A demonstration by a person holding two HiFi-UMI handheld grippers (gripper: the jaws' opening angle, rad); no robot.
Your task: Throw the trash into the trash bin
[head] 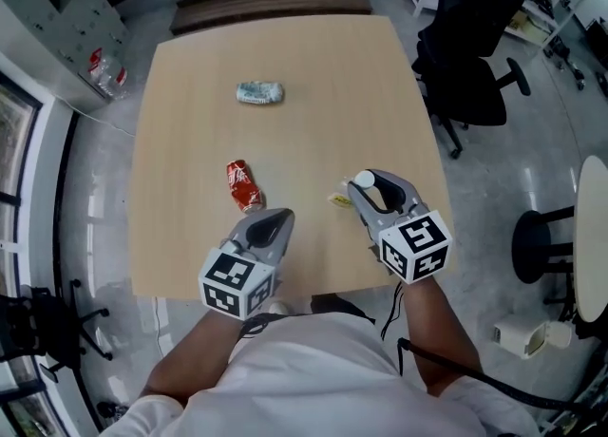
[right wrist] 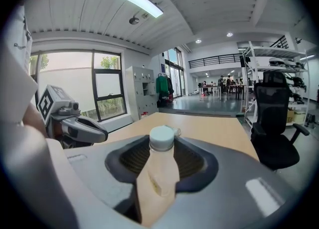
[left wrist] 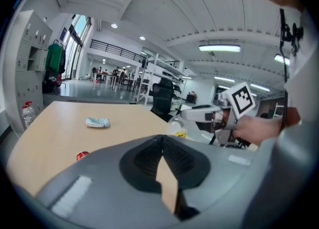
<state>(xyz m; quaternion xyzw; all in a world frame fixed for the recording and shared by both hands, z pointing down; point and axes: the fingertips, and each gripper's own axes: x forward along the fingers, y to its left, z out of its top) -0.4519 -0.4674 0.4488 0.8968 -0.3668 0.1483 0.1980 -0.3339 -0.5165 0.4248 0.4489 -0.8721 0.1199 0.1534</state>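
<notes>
My right gripper (head: 364, 185) is shut on a pale bottle with a white cap (right wrist: 162, 138), held just above the near right part of the wooden table (head: 190, 141). A small yellow wrapper (head: 339, 199) lies right beside its tips. My left gripper (head: 281, 219) is shut with nothing between its jaws, near the table's front edge. A crushed red can (head: 244, 185) lies just ahead of it to the left, low in the left gripper view as the can (left wrist: 82, 155). A crumpled pale wrapper (head: 259, 93) rests further back, near the middle of the table. No trash bin is in view.
A black office chair (head: 475, 55) stands off the table's far right corner, and a black stool (head: 541, 236) sits on the floor to the right. A round table edge (head: 597, 236) shows at the far right. Bottles (head: 104, 69) stand by cabinets on the left.
</notes>
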